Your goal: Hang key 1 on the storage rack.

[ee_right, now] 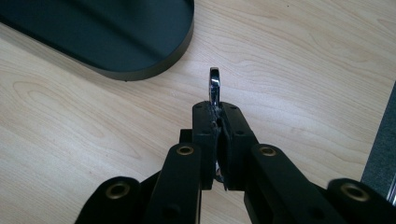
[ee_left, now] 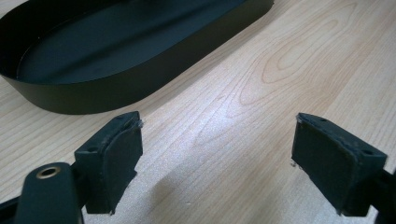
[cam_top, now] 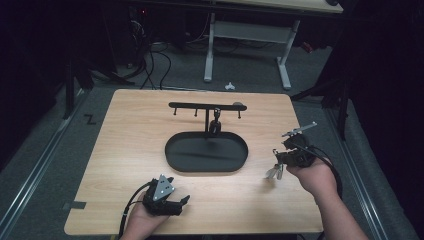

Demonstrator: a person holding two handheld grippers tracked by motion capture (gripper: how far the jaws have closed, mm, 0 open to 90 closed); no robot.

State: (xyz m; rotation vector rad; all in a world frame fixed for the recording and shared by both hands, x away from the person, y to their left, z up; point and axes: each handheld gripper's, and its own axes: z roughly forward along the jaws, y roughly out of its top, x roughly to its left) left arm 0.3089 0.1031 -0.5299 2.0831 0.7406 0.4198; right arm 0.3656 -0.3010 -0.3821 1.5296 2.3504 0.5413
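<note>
A black oval tray (cam_top: 173,150) lies at the middle of the wooden table, with a black T-shaped rack (cam_top: 200,105) of small hooks rising from its far side. A small dark item (cam_top: 216,123) hangs beside the rack's post. My right gripper (cam_top: 278,161) is to the right of the tray, shut on a shiny metal piece (cam_top: 274,172). In the right gripper view that metal piece (ee_right: 214,85) sticks out past the closed right gripper (ee_right: 218,116), near the tray's end (ee_right: 140,56). My left gripper (cam_top: 183,200) rests open near the front edge. The left gripper (ee_left: 217,137) holds nothing, and the tray wall (ee_left: 116,88) lies ahead.
The table's right edge (ee_right: 378,154) is close beside my right gripper, with grey floor beyond it. Behind the table stands a white-legged desk (cam_top: 245,35) with cables on the floor. Bare wood (cam_top: 130,145) lies left of the tray.
</note>
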